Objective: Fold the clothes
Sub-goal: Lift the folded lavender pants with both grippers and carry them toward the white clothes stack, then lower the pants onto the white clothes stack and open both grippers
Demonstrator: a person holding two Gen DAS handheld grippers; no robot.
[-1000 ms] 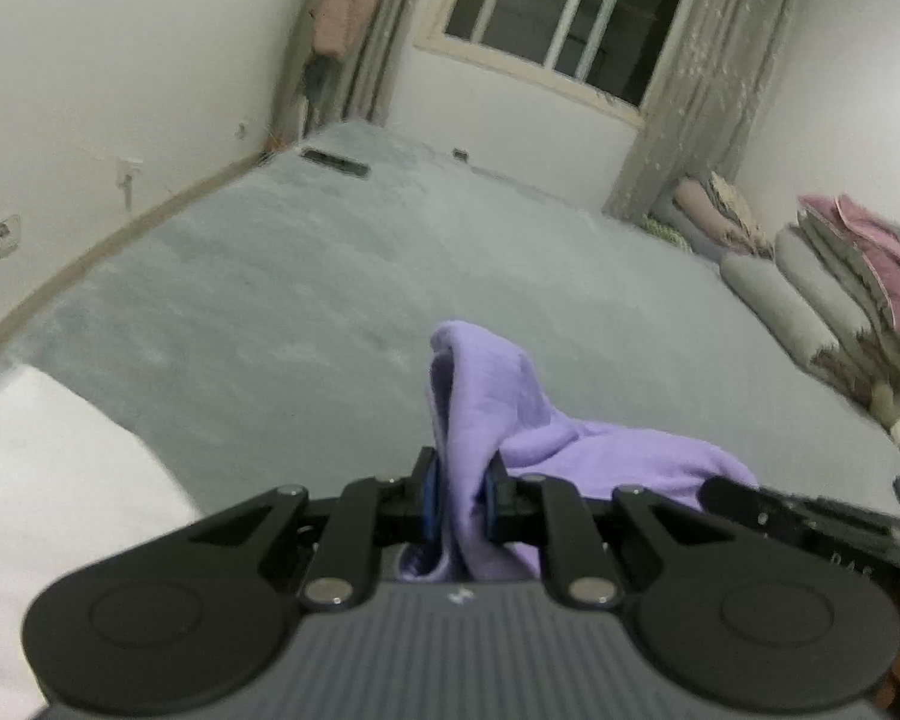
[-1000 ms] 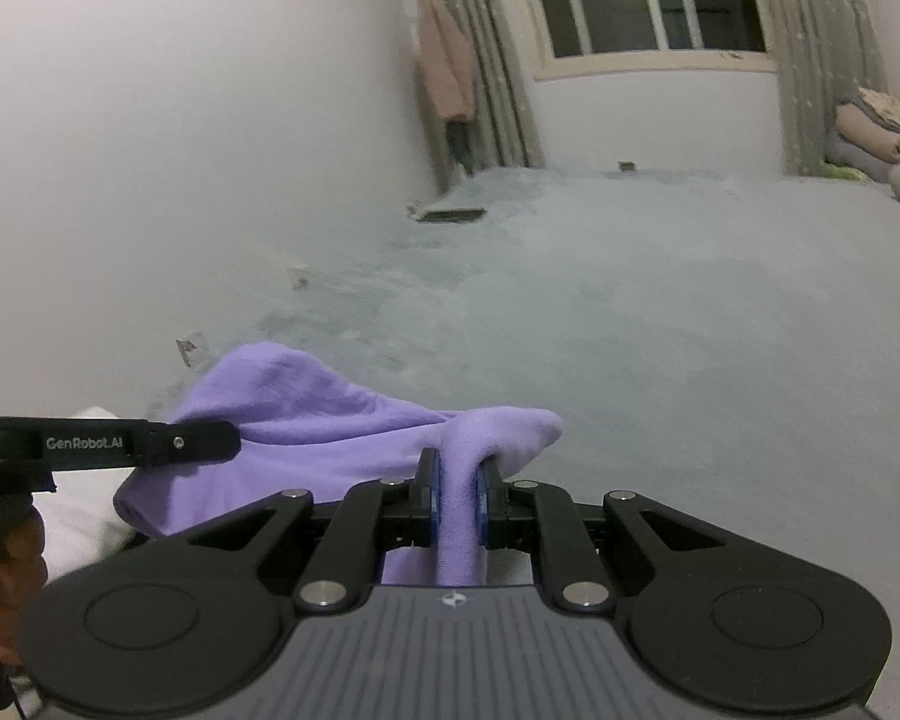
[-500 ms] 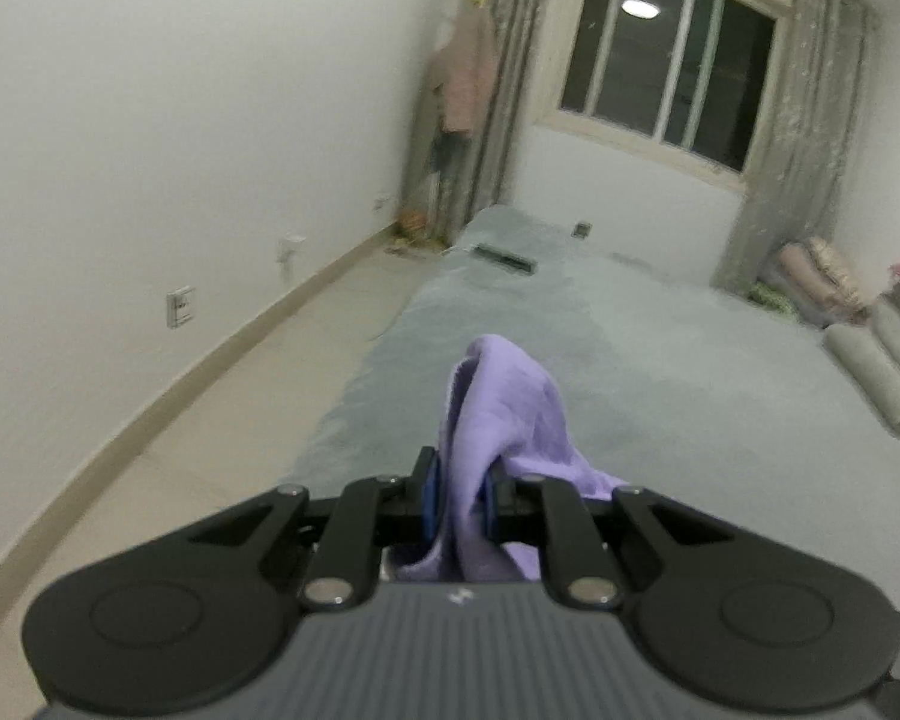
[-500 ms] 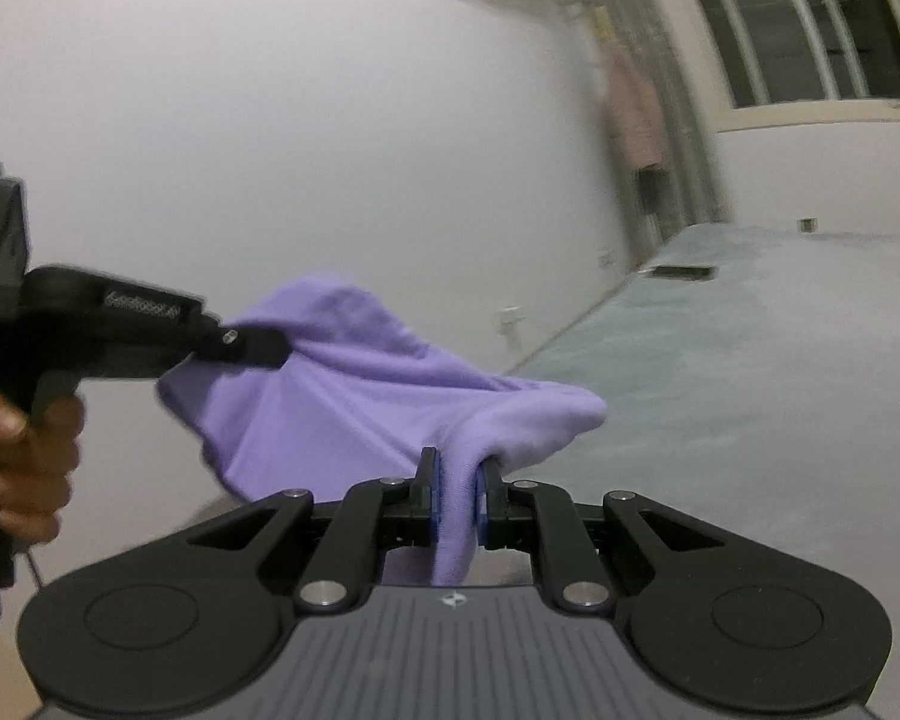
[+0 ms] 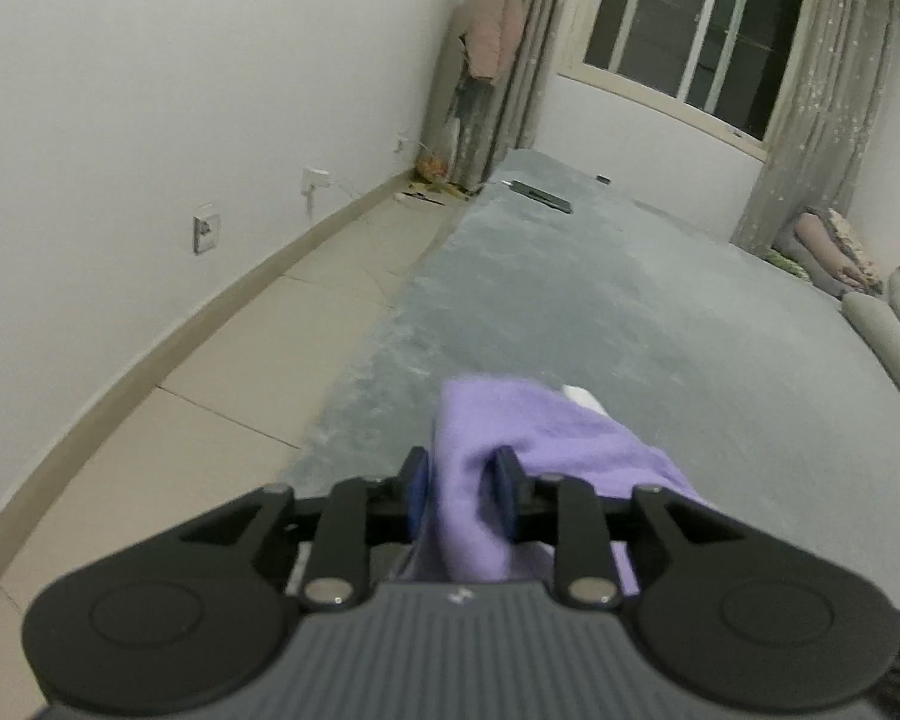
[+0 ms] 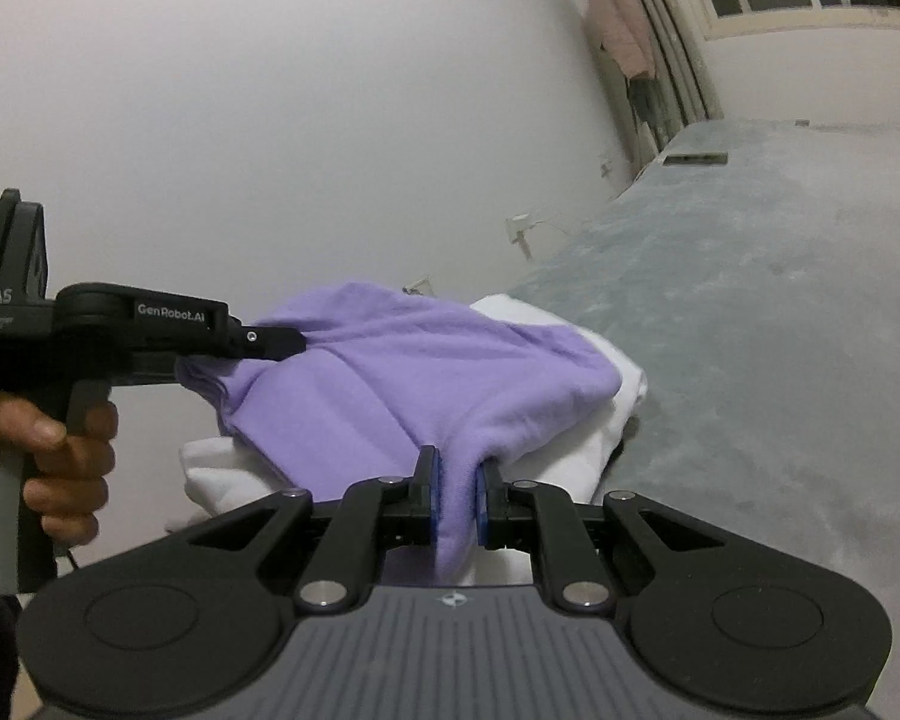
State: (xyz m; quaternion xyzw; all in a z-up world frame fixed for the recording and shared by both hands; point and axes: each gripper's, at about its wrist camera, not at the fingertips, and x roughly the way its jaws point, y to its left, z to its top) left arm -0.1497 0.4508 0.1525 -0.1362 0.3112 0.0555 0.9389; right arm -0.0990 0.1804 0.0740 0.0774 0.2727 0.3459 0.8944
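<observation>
Purple garment (image 6: pixel 426 372) is strung between both grippers right now, so neither hand is really "nearer", they each own one end. The right gripper (image 6: pixel 455 504) has its jaws clamped on a bunched corner at the near side, and the left gripper (image 6: pixel 276 343) is pinching the opposite end off to the left, with the person's left hand (image 6: pixel 54 456) visible on its handle. In the left wrist view you get the same story: left gripper (image 5: pixel 461 501) closed on a fold of the purple garment (image 5: pixel 546 438), fabric trailing off to the right.

So the long axis of the cloth runs roughly left to right between the two grips, sagging in the middle. It looks like the sagging middle is lying on or just above a white garment (image 6: pixel 594 432) that sits on the grey carpet (image 6: pixel 780 312), though I can't tell for sure whether it's actually touching.

My read: whatever comes next, laying it flat or bringing the ends together, depends on keeping that span square across the white piece underneath. If one hand drifts forward of the other, the fold goes on crooked.
</observation>
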